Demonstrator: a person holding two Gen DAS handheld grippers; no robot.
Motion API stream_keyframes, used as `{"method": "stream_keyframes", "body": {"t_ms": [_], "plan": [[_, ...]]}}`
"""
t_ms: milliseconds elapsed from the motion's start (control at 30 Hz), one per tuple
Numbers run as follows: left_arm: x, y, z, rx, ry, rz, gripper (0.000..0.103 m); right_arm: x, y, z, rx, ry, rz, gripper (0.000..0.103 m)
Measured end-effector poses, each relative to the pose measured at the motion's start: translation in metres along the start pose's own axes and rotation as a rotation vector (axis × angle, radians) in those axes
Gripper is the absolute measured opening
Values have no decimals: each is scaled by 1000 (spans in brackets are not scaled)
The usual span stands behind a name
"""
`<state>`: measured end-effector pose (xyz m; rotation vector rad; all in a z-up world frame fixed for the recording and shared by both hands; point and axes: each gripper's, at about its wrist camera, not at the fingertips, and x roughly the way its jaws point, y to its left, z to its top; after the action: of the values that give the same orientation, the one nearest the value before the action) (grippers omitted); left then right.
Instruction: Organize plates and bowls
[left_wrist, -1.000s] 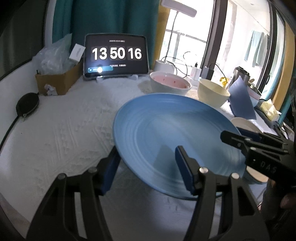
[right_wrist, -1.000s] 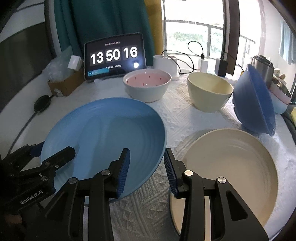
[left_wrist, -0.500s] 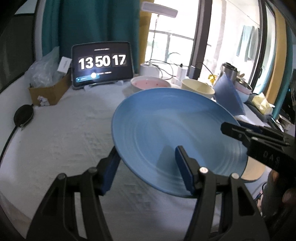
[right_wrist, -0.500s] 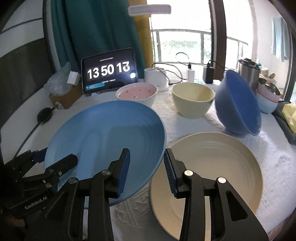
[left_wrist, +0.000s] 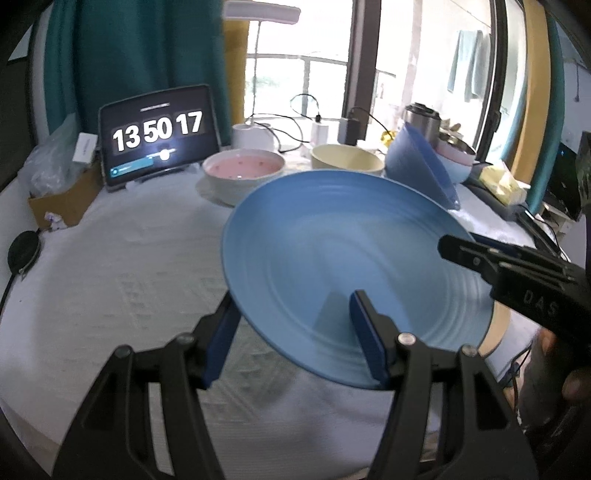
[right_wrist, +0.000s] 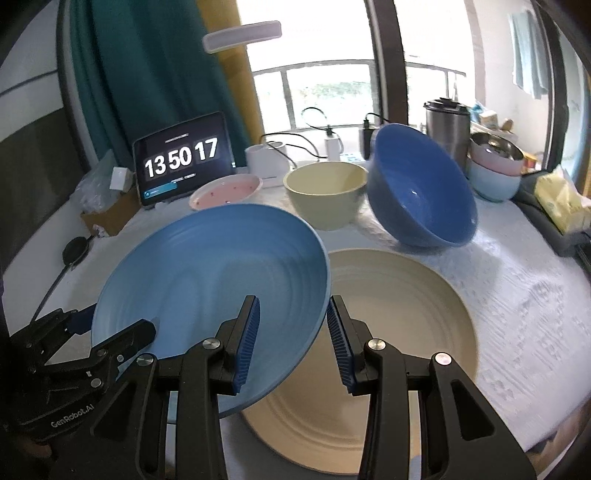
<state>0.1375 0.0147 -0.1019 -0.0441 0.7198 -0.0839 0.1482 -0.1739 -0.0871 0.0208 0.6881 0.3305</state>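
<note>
A large blue plate hangs tilted above the white tablecloth, carried between both grippers. My left gripper is shut on its left rim, one finger under the plate and one on top. On the opposite rim my right gripper is shut, with one pad inside the blue plate and one outside. Its right edge overlaps the left side of a cream plate lying flat on the cloth. Behind stand a pink bowl, a cream bowl and a tilted dark blue bowl.
A tablet clock stands at the back left beside a cardboard box. Stacked pink and pale blue bowls and a steel flask are at the back right. A yellow packet lies at the right edge, a black disc at the left.
Both grippers have carried the blue plate to the right and a little upward; its edge now overlaps the cream plate. The grips have not changed.
</note>
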Motion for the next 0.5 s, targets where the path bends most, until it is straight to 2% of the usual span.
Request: {"method": "stream_keyframes", "body": {"t_ms": [500], "plan": [[21, -57, 0, 94, 54, -33, 62, -9, -60, -19, 105, 4, -29, 41]]}}
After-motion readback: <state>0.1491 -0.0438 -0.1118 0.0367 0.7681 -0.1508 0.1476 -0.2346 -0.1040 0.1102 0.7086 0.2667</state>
